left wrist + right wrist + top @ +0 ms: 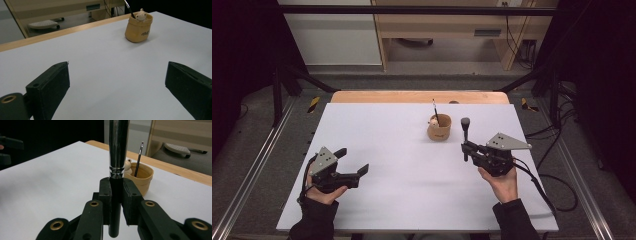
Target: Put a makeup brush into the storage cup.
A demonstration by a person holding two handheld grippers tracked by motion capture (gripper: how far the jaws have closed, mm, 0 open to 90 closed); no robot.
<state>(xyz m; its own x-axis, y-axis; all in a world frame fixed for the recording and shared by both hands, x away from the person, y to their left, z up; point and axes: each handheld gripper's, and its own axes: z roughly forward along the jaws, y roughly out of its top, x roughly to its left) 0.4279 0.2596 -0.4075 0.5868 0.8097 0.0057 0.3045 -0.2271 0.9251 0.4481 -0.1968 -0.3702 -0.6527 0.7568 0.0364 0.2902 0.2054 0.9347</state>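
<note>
We see a white table (412,165) with a wooden strip (419,96) along its far edge. On it stands a small tan pot (439,128), right of the middle toward the far side, with a thin stick (435,111) leaning inside.

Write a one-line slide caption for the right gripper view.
Right claw shut on an upright makeup brush, with the tan cup beyond on the white table.
</note>
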